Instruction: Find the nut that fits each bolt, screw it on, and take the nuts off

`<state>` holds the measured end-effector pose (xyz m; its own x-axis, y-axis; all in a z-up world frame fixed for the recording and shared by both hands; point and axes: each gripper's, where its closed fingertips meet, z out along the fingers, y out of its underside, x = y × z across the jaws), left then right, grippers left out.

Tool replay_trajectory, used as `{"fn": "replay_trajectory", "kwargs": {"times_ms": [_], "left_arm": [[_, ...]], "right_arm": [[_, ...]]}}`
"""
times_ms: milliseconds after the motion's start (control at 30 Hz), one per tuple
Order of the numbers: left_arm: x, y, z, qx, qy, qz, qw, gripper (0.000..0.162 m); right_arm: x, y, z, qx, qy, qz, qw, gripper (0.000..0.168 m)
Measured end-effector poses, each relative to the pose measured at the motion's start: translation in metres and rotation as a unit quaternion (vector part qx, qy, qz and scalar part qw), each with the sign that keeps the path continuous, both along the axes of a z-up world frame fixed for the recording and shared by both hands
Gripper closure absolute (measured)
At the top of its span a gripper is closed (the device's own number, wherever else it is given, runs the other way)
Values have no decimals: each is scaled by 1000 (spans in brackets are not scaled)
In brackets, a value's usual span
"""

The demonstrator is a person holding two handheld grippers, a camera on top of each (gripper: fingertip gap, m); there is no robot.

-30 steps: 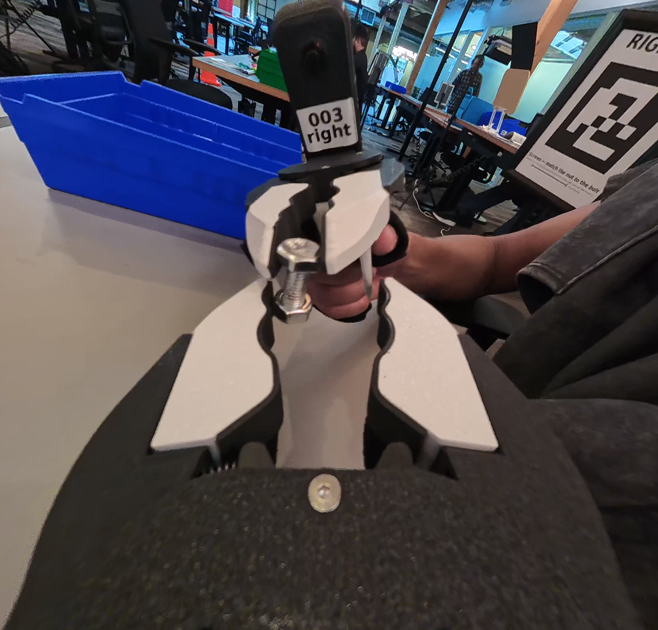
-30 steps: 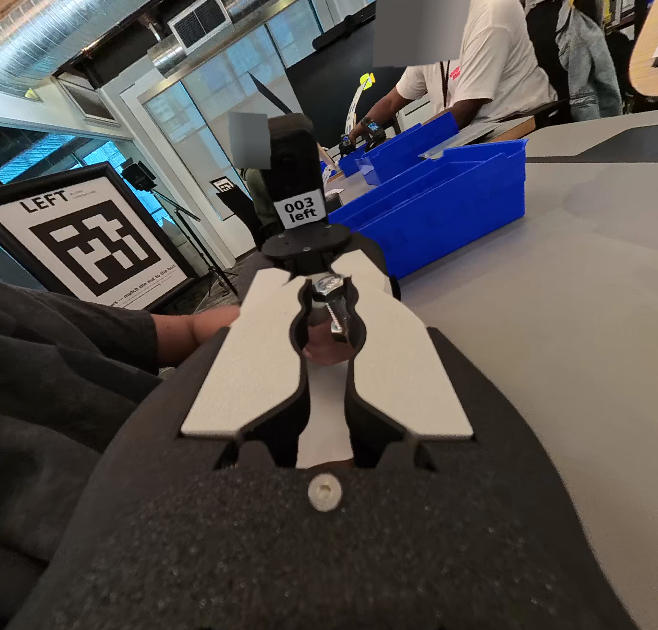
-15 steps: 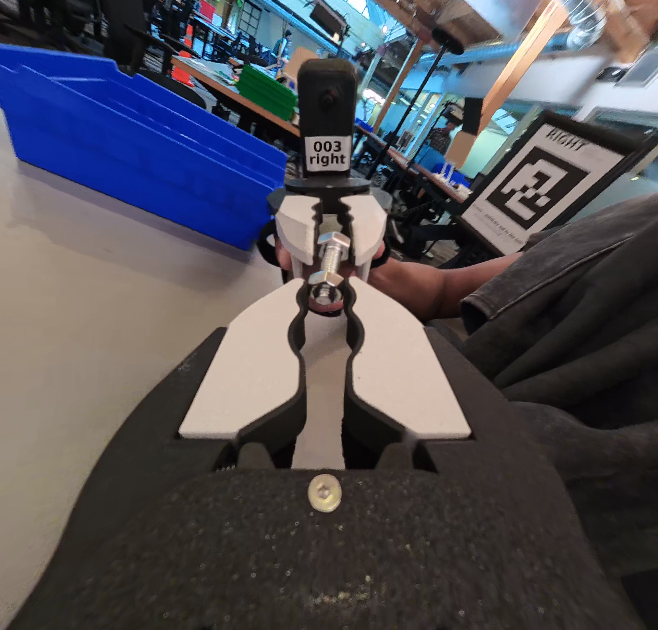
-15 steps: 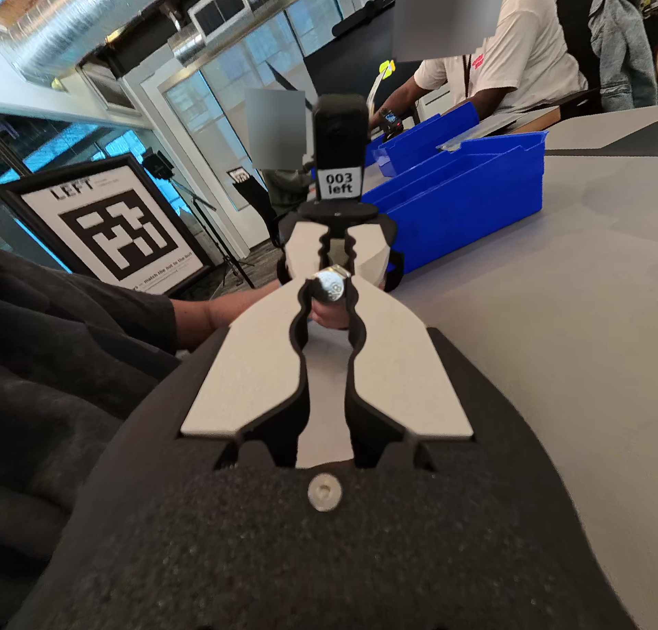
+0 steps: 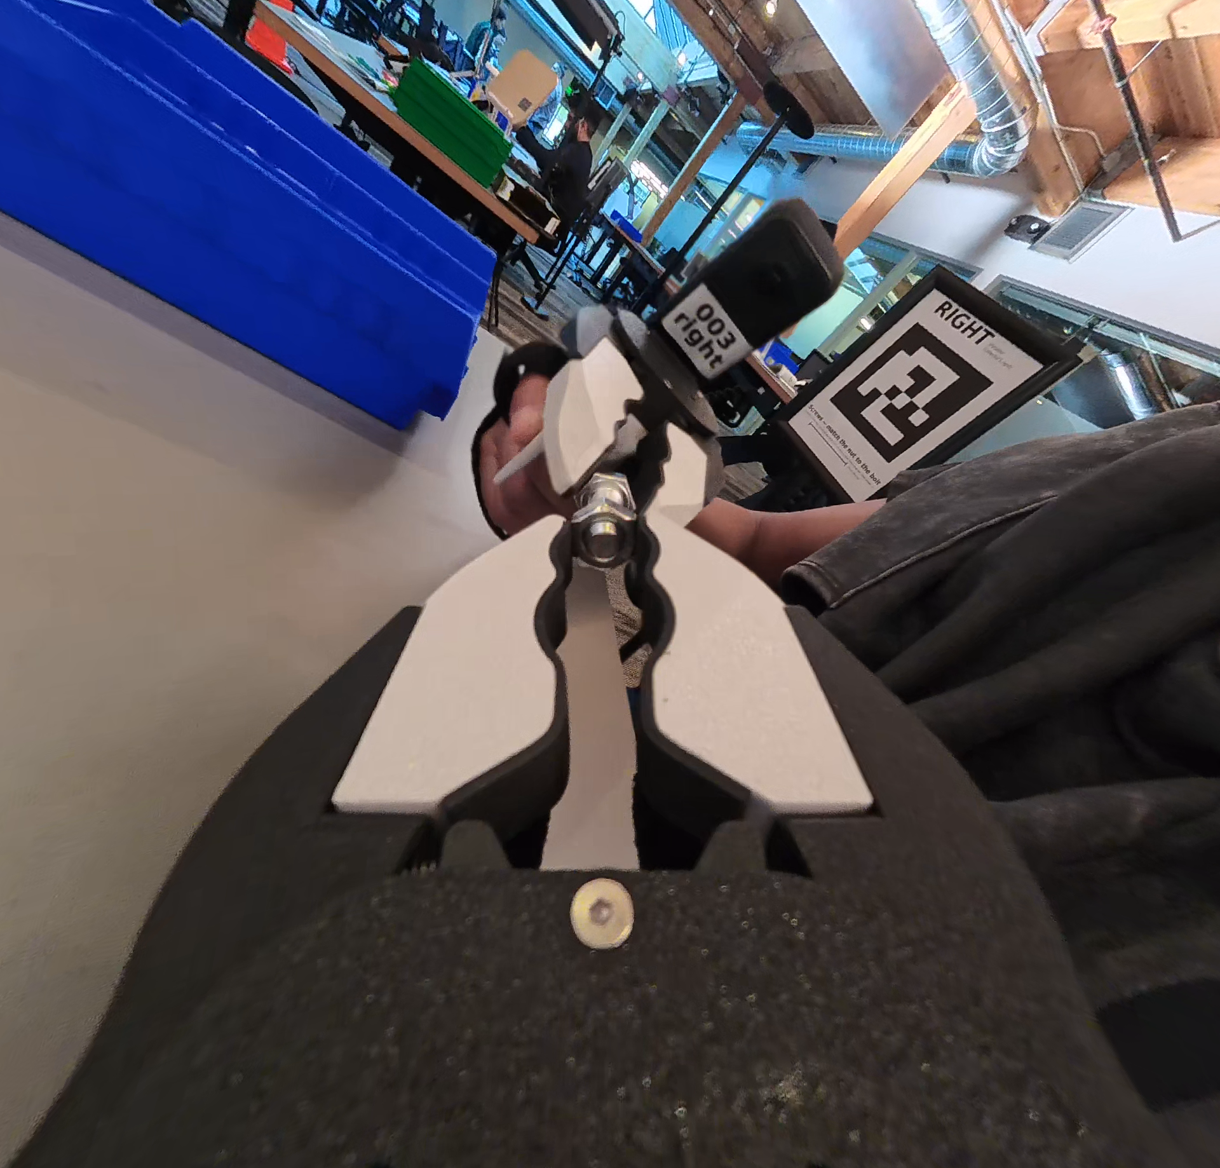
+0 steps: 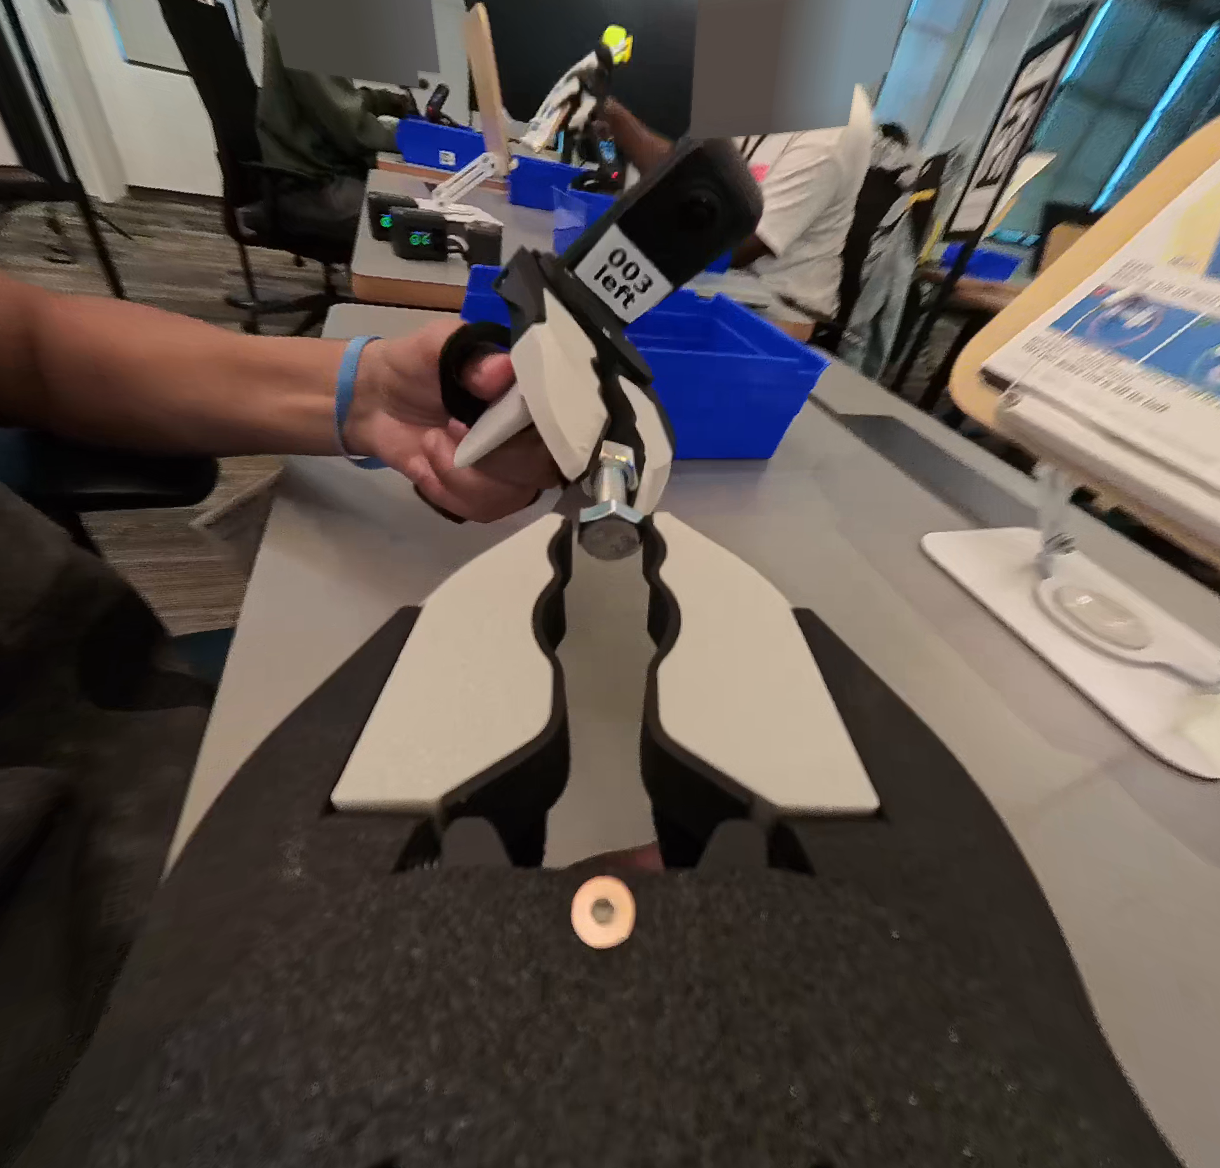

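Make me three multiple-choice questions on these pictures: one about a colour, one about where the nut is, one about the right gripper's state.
1. The nearest bin is: A green, B blue, C red.
2. The nut is: A inside the bin, B on the bolt's end, held by the left gripper, C lying loose.
3. The right gripper is: A open and empty, B shut on the bolt, C out of view.

Answers: B, its walls are blue; B, the left wrist view shows that gripper pinching it; B, it clamps the bolt's head.
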<state>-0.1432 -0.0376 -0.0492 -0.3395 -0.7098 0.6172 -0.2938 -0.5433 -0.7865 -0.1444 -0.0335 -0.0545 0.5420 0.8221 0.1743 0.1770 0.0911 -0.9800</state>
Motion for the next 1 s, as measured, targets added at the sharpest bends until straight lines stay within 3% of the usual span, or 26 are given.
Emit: {"fn": "replay_trajectory", "kwargs": {"times_ms": [100, 367, 467, 567, 667, 867, 1000], "left_arm": [[0, 2, -1, -1, 1, 1, 1000, 145], [0, 0, -5, -23, 2, -13, 1000, 145], [-1, 0, -1, 0, -11, -13, 1000, 144], [-6, 4, 10, 56, -38, 11, 998, 113], [-8, 6, 5, 164, -40, 50, 984, 114], [-9, 1, 17, 175, -74, 57, 980, 114], [-7, -3, 4, 186, -48, 40, 981, 119]], "right_arm": [[3, 2, 3, 46, -21, -28, 998, 149], [3, 0, -4, 61, -59, -29, 996, 151], [3, 0, -2, 11, -20, -5, 1000, 151], [7, 4, 3, -67, 69, 20, 995, 151], [7, 2, 9, -146, 170, 69, 972, 151], [-7, 1, -6, -196, 154, 89, 964, 151], [-4, 3, 3, -197, 187, 92, 958, 151]]}}
